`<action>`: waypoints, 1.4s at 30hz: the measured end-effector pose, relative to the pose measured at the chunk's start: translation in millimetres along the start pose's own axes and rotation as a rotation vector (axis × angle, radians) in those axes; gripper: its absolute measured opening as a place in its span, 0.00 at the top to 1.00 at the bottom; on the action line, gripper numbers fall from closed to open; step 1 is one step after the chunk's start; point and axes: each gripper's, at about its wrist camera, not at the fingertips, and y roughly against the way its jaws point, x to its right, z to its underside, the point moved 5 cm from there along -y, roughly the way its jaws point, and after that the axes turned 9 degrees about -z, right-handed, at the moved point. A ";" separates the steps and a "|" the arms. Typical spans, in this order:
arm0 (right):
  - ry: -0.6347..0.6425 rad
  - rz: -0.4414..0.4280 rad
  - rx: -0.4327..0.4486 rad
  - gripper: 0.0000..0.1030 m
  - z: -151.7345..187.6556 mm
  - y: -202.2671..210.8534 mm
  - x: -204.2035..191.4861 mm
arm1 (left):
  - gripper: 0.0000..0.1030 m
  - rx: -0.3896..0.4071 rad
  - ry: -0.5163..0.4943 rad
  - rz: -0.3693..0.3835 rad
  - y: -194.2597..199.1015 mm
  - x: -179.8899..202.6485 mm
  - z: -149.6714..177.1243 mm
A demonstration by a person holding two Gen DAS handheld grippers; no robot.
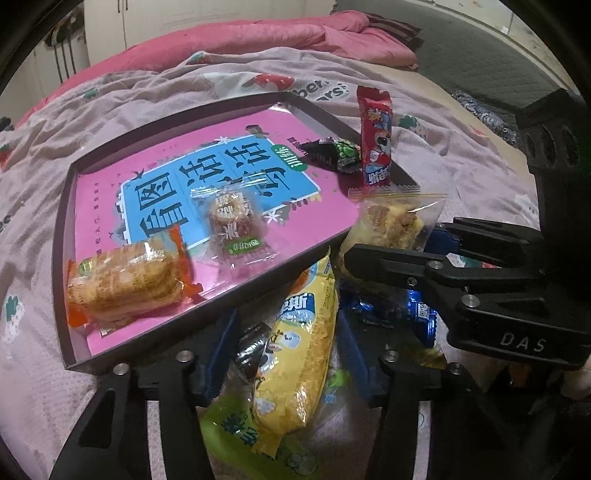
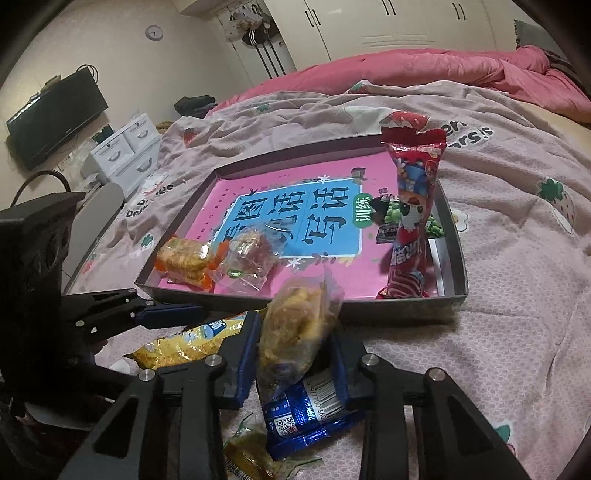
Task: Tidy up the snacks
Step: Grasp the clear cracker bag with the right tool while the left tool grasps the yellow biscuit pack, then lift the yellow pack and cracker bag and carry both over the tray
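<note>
Pink bedding fills my view: a pale pink sheet (image 2: 517, 295) printed with strawberries covers the bed, with a brighter pink quilt (image 2: 424, 70) bunched at the far side and white wardrobe doors (image 2: 388, 26) behind it. On the sheet sits a shallow grey tray (image 2: 424, 306) lined with a pink and blue printed sheet.

Inside the tray I can see an orange-ended pack of biscuits (image 1: 129, 284) at the near left corner, a clear-wrapped brown cake (image 1: 232, 221) just beside it, a small dark and green candy packet (image 1: 340, 153) toward the right side, and a tall red snack packet (image 2: 410, 218) standing tilted against the right wall.

My left hand-held gripper (image 1: 284, 354) points down at the pile in front of the tray. Its blue-padded jaws stand on either side of a yellow snack bag (image 1: 299, 350); I cannot tell whether the pads press on it.

My right hand-held gripper (image 2: 291, 354) has a clear bag of golden, crumbly snack (image 2: 295, 325) between its jaws, standing up just in front of the tray's near wall. The left pad looks to be against the bag, while the right pad sits against a blue foil packet (image 2: 306, 410) lying beneath, so I cannot say the grip is firm. Another yellowish wrapped snack (image 2: 251, 454) lies on the sheet below the blue one.
</note>
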 end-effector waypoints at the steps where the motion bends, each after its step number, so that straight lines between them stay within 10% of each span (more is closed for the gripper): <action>1: -0.003 -0.004 0.001 0.67 -0.1 0.5 0.1 | 0.49 -0.002 0.000 0.001 -0.7 0.5 -0.2; 14: -0.014 -0.035 0.015 0.69 -2.5 6.1 0.3 | 0.78 0.004 -0.010 0.040 2.4 7.5 -1.7; 42: 0.008 -0.077 0.125 0.69 -17.7 30.9 -8.6 | 0.79 0.163 0.212 0.039 55.9 -57.7 -23.4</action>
